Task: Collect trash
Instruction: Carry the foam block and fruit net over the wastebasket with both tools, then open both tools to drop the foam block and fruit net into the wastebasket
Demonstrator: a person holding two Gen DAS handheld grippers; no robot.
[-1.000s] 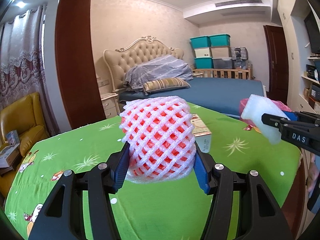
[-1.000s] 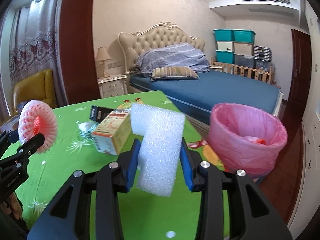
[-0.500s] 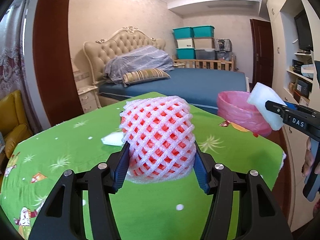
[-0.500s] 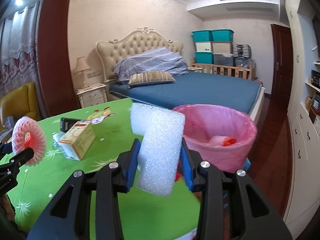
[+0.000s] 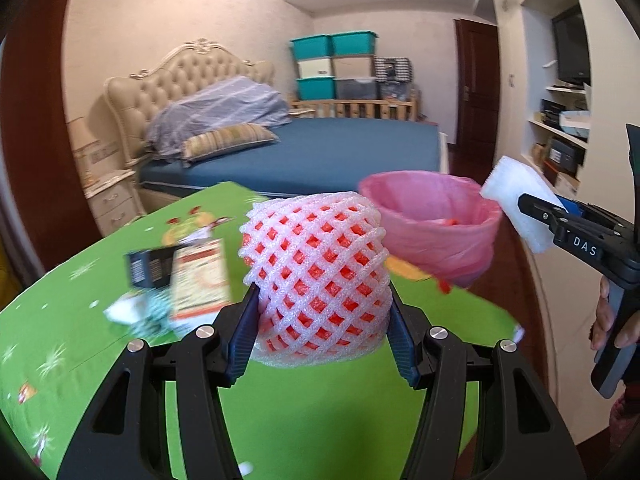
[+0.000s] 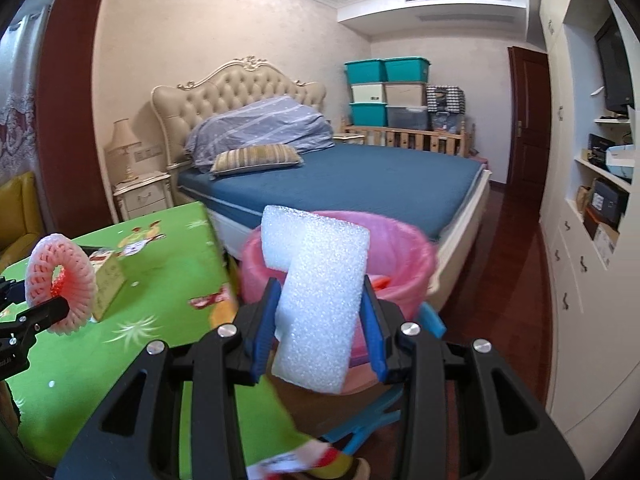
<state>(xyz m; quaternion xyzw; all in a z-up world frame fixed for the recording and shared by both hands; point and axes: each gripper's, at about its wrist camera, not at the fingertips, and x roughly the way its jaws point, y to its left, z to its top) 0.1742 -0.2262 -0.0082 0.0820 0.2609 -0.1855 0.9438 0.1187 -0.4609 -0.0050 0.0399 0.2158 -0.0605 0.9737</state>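
Note:
My left gripper (image 5: 322, 332) is shut on a pink foam fruit net (image 5: 316, 276), held above the green tablecloth (image 5: 304, 412). The same net (image 6: 60, 284) shows at the left edge of the right wrist view. My right gripper (image 6: 320, 320) is shut on a white foam block (image 6: 320, 296), also seen as the foam block (image 5: 516, 196) at the right of the left wrist view. A bin lined with a pink bag (image 5: 432, 224) stands just past the table's far corner; in the right wrist view the bin (image 6: 404, 252) sits right behind the block, with some orange trash inside.
On the table lie a paper carton (image 5: 200, 276), a dark box (image 5: 148, 268) and a crumpled wrapper (image 5: 136, 312). A blue bed (image 6: 352, 184) stands behind the bin, a white cabinet wall (image 6: 592, 240) on the right. A hand (image 5: 608, 316) holds the right gripper's handle.
Both grippers have swung to the right across the table with their loads. The pink bin has come closer and toward the middle of both views; the carton has slid left.

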